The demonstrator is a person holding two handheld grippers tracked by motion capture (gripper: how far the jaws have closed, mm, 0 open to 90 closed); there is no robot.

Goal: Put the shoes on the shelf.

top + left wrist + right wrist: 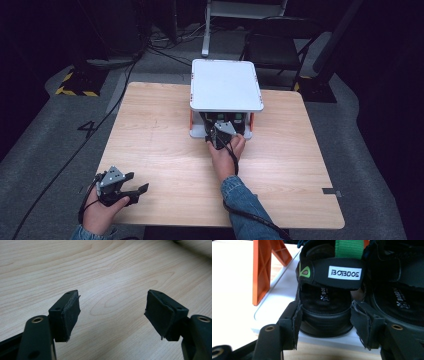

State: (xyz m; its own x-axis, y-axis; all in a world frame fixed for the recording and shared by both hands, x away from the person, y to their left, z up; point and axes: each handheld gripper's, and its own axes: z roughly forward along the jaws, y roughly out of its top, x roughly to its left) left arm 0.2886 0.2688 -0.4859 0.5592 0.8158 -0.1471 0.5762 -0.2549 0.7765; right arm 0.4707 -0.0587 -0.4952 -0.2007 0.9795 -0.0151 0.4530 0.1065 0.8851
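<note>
Here the right hand-held gripper (324, 322) straddles the heel of the left sandal (327, 302) on the rack's lower shelf (274, 315), jaws apart; centre the heel, then squeeze firmly before pulling.

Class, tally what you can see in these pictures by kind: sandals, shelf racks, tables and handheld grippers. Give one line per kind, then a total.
Sandals: 2, left one, right one
Shelf racks: 1
Tables: 1
Handheld grippers: 2, left gripper, right gripper
Total: 6
</note>
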